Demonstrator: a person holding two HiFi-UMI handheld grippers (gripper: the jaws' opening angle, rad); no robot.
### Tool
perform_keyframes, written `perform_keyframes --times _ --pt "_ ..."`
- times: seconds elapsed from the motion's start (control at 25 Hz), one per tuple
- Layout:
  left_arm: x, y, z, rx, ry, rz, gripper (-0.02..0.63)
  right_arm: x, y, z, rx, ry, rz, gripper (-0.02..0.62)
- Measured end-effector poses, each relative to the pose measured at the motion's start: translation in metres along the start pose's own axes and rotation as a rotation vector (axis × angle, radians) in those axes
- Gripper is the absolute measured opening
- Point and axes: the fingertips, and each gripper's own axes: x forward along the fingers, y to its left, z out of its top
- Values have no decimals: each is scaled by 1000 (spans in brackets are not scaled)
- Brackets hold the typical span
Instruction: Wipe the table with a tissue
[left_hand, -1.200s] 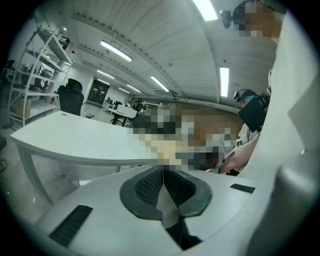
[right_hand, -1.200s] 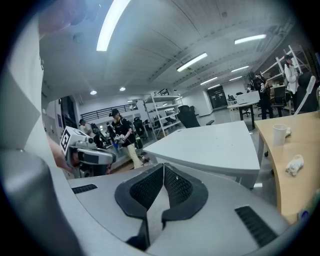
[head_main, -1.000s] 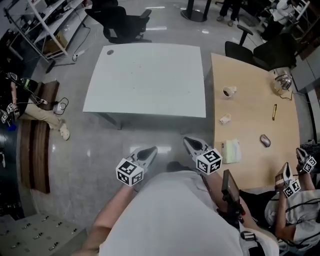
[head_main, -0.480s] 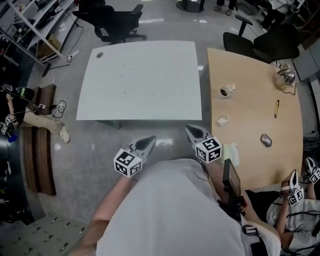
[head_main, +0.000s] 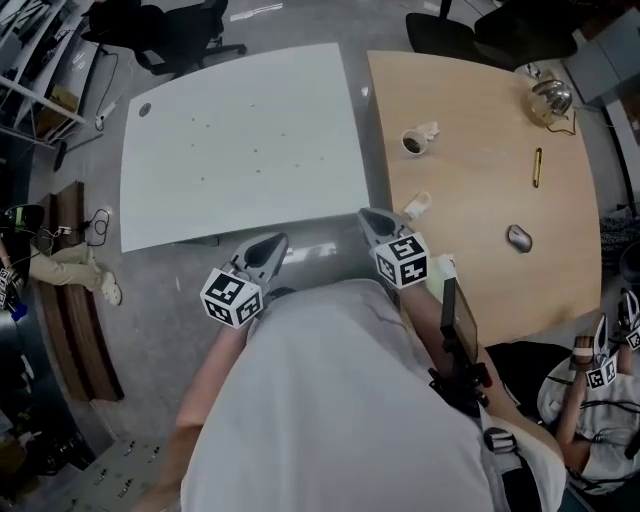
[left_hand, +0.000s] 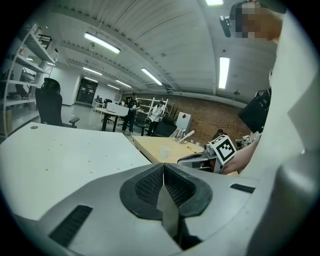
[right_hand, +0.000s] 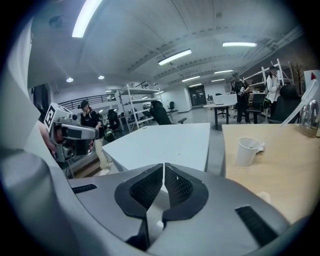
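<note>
The left gripper (head_main: 270, 244) is held in the air just short of the near edge of the white table (head_main: 240, 140), pointing toward it, and in the left gripper view its two ribbed pads (left_hand: 150, 184) meet along one thin line, pinched together with nothing between them. The right gripper (head_main: 373, 219) is to its right, its tip at the near left edge of the wooden table (head_main: 480, 210), which stands just right of the white one across a narrow gap. The right gripper view shows those jaws pressed tight on nothing as well. A crumpled tissue (head_main: 417, 205) lies on the wooden table just right of and beyond the right gripper's tip, apart from it. A pale packet (head_main: 444, 266) lies nearer the person, mostly hidden behind that gripper's marker cube, so what it holds cannot be told. Farther off on the same table stands a paper cup (head_main: 411, 143) with a second white wad (head_main: 429, 130) touching its far right side. A mouse (head_main: 519, 238) and a pen (head_main: 537, 167) lie well to the right, and a glass kettle (head_main: 551, 97) sits near the far right corner. The white table carries only a few small dark specks
</note>
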Motion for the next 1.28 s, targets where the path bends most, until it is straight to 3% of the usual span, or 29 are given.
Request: perform_keyframes --times 0.08,0.2,0.32,0.44,0.56,0.64,0.72,1.08,1.28 --pt "6 -1 -1 -1 6 -7 6 -5 -21 -5 4 20 -63 20" --pt "13 -3 -4 -10 17 -17 6 -21 -67 -20 50 73 -230 20" --pt "20 -3 -6 -19 27 -25 6 -41 -116 -33 153 101 -396 20" --pt "26 -1 -7 -32 34 -31 6 -54 -150 -51 296 126 -485 21" --pt "32 0 -6 -43 44 -48 6 -58 -172 -73 400 179 -547 37" --pt "34 4 -3 -51 46 -56 6 -61 -181 -84 447 211 -589 131" --pt "35 11 0 -51 50 -57 6 -59 -187 -90 481 231 -623 164" --pt "41 26 14 -33 48 -69 6 -45 -196 -109 496 344 -695 167" --pt "43 28 13 -33 53 -75 6 -44 -196 -110 502 340 -671 163"
